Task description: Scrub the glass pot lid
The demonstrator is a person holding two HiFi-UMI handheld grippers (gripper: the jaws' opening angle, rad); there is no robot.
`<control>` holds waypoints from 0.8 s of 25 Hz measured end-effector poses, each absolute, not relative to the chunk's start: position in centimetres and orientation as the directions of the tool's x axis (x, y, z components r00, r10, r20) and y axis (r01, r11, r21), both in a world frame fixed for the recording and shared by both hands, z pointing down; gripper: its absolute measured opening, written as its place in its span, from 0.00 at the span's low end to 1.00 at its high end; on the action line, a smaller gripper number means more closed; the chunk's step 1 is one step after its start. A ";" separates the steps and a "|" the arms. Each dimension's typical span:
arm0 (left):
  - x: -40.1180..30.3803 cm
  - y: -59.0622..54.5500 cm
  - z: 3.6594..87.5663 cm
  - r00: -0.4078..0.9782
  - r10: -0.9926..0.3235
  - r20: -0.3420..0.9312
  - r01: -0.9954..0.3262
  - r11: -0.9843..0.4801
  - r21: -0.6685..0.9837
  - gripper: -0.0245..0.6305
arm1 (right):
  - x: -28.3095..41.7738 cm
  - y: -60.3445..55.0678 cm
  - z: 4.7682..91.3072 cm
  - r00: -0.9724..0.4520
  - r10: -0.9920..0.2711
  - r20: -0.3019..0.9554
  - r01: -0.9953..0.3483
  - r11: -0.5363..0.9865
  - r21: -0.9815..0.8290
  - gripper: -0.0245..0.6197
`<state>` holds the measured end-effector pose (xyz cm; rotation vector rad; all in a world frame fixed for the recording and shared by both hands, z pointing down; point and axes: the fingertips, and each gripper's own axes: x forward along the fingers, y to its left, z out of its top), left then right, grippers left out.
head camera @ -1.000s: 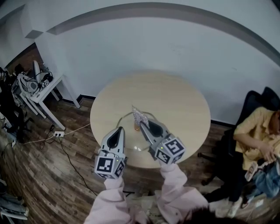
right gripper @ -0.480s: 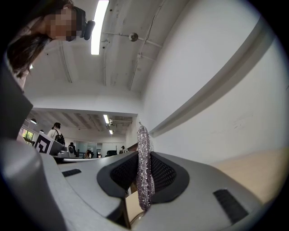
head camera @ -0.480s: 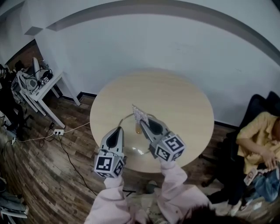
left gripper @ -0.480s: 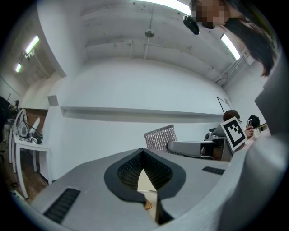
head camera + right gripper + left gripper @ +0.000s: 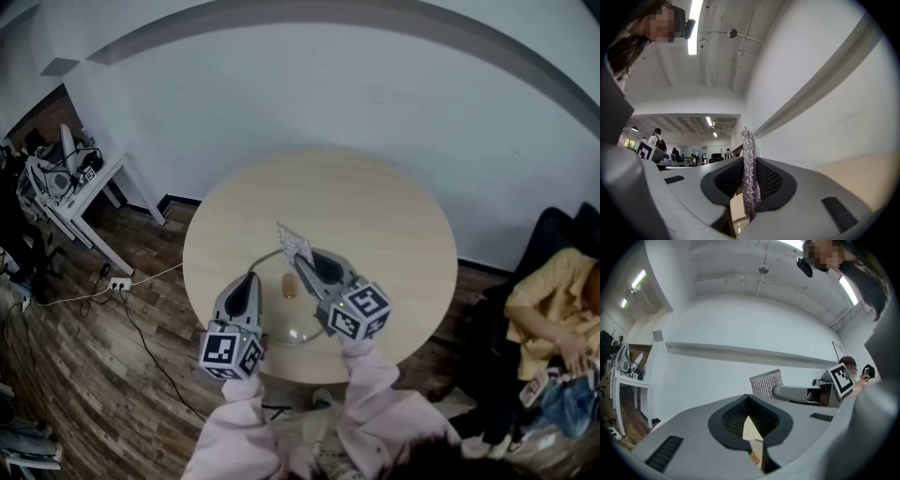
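Glass pot lid [image 5: 298, 321]: it lies flat on the round worktop [image 5: 375, 216], near the edge closest to the person, with the amber knob [image 5: 289, 287] upward.
Scrubbing cloth [image 5: 294, 244]: a silver mesh piece that stands up from the right gripper, above the far rim of the lid and not pressed on the glass.
Right gripper [image 5: 306, 264]: its jaws are closed on the lower part of the cloth; the right gripper view shows the mesh [image 5: 749, 183] pinched between both pads.
Left gripper [image 5: 251, 284]: it is at the left rim of the lid and its jaws meet at the tips. I see nothing clearly between them, and I cannot tell whether they pinch the rim.
Step in hand: probably bringing the cloth down to the glass.
How to do it well: tilt the right gripper so that the free end of the cloth lies flat on the glass. Rub around the knob and not against it. The lid can slide on the smooth worktop, so the left gripper should steady the rim.
In the way: only the knob, in the middle of the lid.
Around: a seated person [image 5: 553, 300] is at the right, well apart, and a white desk [image 5: 84, 187] and a power strip [image 5: 119, 283] are on the wooden floor at the left.
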<state>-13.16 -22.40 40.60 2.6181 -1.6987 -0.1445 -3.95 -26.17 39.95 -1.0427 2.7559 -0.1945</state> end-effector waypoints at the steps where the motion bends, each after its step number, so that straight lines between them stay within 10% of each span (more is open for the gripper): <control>1: -13.1 -22.7 40.8 0.402 -0.913 -0.062 -0.911 -0.406 0.072 0.04 | -3.9 -26.5 40.1 -0.738 -0.663 -0.124 -0.637 0.746 -0.195 0.16; 20: -13.9 -25.1 45.5 0.373 -0.926 0.055 -0.918 -0.360 0.167 0.04 | -5.1 -29.5 42.8 -0.782 -0.622 -0.046 -0.597 0.767 -0.234 0.16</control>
